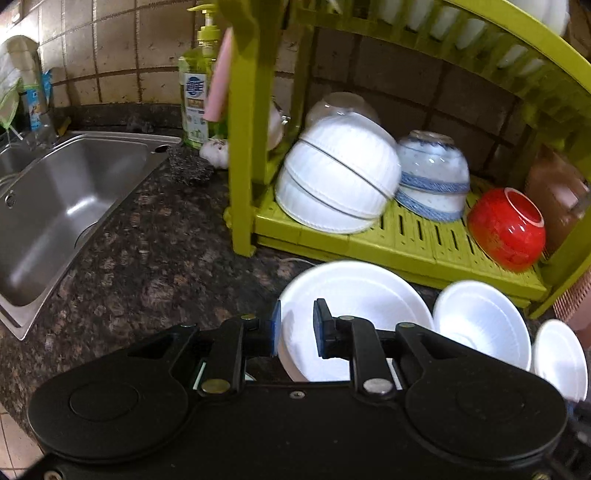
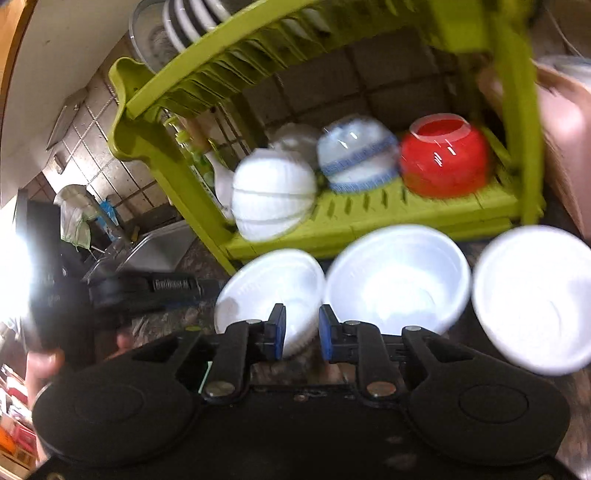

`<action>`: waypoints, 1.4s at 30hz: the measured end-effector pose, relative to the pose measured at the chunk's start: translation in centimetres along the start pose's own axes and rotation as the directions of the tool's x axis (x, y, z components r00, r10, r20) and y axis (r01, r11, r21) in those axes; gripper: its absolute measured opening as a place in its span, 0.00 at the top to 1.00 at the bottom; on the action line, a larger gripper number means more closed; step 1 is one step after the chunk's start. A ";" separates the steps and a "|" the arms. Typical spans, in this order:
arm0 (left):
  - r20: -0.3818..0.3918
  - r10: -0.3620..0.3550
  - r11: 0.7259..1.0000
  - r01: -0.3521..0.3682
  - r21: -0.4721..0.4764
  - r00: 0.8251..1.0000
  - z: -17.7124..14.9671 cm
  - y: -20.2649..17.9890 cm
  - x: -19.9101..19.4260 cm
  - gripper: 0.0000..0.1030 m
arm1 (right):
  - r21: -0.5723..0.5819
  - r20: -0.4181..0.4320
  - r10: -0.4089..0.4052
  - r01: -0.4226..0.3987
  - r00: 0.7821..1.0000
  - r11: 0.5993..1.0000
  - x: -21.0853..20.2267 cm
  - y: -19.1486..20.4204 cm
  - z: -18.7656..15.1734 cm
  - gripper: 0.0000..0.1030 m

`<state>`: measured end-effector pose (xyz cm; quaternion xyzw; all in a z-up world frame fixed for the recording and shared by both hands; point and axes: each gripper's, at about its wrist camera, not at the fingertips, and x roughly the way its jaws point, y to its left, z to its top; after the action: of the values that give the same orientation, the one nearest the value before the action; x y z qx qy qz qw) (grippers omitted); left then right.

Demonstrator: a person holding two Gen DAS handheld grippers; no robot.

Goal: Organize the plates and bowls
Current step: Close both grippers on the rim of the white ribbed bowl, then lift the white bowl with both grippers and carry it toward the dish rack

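The left gripper's (image 1: 296,325) fingers (image 1: 276,326) are apart, with the near rim of a white bowl (image 1: 354,295) showing in the gap between them; they are not squeezing it, and it is hard to tell if a pad touches the rim. This gripper points ahead and a little down at the green rack (image 1: 406,240), low over the dark counter (image 1: 147,258). The right gripper's (image 2: 302,332) fingers (image 2: 277,330) are apart too and hold nothing. It sits low in front of the rack, tipped to one side, so the rack looks slanted in its blurry view. Its gap lines up with the edge of the left bowl (image 2: 269,284) and the space next to it. Three white bowls stand open side up on the counter, in a row just in front of the rack: the left one, a middle bowl (image 2: 399,277) and a right bowl (image 2: 532,295). On the bottom shelf of the rack, bowls lie upside down or tipped: a stack of white bowls (image 1: 340,177) at the left end, a blue and white bowl (image 1: 432,173) next to it, and a red bowl (image 1: 506,229) at the right end. Plates (image 2: 192,18) stand in the top of the rack. To the left of the rack there is a soap bottle (image 1: 197,92), and past it a metal sink (image 1: 62,199). A hand (image 2: 40,369) shows at the left edge of the right view.
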<state>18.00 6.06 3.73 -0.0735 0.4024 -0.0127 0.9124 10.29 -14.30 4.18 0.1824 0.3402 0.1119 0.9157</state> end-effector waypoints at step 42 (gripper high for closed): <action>-0.102 -0.031 0.999 0.029 -0.017 0.994 -0.4 1.6 3.7 0.79 | -0.127 -0.022 -0.060 0.057 0.998 0.990 9.4 1.8 2.2 0.81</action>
<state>20.12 7.31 0.55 -0.0858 0.4473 -0.0270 0.8898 18.62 -10.11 1.01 0.1126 0.3493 0.1088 0.9238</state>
